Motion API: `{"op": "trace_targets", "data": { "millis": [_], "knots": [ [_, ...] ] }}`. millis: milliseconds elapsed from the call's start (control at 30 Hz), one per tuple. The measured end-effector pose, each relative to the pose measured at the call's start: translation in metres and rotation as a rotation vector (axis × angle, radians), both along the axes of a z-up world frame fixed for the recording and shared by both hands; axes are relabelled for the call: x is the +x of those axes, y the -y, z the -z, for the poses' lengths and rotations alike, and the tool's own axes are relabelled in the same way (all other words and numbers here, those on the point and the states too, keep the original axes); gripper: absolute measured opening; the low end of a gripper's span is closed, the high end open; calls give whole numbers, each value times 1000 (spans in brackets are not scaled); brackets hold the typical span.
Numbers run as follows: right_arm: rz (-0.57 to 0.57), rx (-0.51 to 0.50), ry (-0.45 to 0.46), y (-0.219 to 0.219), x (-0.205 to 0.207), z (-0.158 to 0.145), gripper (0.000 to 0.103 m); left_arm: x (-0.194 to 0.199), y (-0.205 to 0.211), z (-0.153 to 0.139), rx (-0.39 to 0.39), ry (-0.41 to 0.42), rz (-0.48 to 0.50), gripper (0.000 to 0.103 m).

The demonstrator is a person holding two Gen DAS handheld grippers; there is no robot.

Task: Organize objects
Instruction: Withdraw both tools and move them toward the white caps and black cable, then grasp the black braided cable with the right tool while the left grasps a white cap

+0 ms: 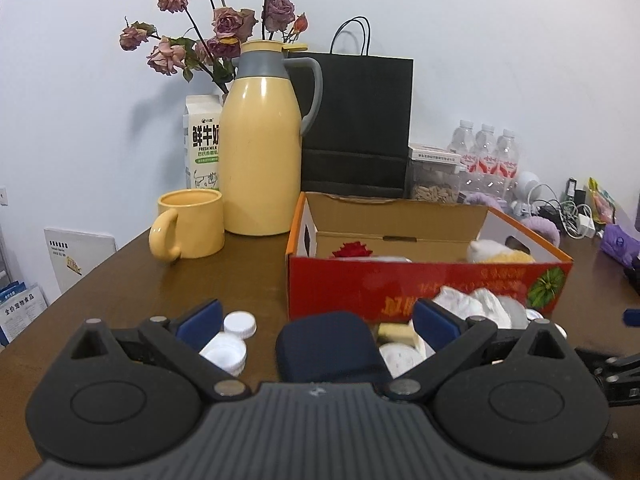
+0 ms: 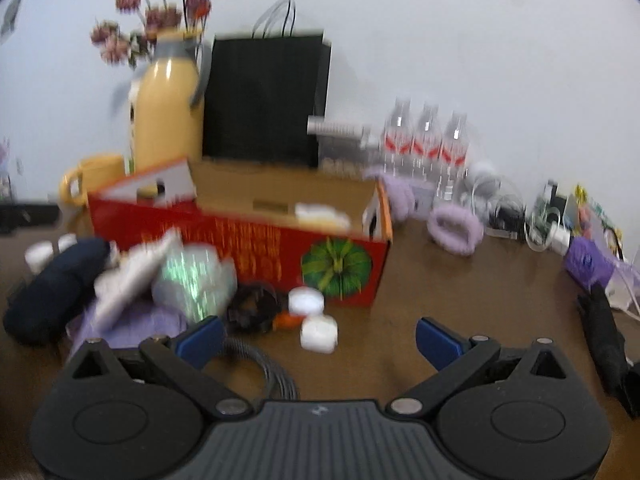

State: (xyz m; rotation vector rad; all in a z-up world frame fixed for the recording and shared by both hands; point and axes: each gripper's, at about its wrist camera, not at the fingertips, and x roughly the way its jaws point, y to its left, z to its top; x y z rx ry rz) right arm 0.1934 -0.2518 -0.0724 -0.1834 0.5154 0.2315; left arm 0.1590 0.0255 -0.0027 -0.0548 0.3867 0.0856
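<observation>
A red and orange cardboard box (image 1: 400,284) (image 2: 256,236) stands open on the brown table, with a red flower (image 1: 353,249) and a plush toy (image 1: 496,252) inside. In front of it lie a dark navy case (image 1: 328,344) (image 2: 52,284), white bottle caps (image 1: 240,324), crumpled white wrapping (image 1: 476,304) and a yellow block (image 1: 394,333). My left gripper (image 1: 316,322) is open, with the navy case between its fingers. My right gripper (image 2: 320,336) is open over white caps (image 2: 318,332), a black ring (image 2: 252,306) and a shiny bag (image 2: 192,276); this view is blurred.
A yellow thermos (image 1: 260,140), yellow mug (image 1: 190,224), milk carton (image 1: 202,148), dried roses (image 1: 208,32) and black paper bag (image 1: 356,128) stand behind the box. Water bottles (image 2: 426,144), purple scrunchies (image 2: 454,226), cables (image 2: 504,208) and a black umbrella (image 2: 604,340) lie right.
</observation>
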Motion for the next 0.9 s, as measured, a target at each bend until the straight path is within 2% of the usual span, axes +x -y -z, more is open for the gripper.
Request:
{"op": "trace_targets", "data": {
  "millis": [267,433,700,900],
  "knots": [
    [-98,-5,-88,-9,-5,11,103,-27,-8,-2,-16,-10,9,103],
    [-148,49,-97,-10,-11,8,103,-38,-16,-1,-24,-21,-6,103],
    [-232,74,-105,-24,-22,7,103,-48,-26,1,-31,-39,-28,103],
    [-224,40,-151,-34,-17,12,103,-49,-33,5,-40,-59,-40,103]
  ]
}}
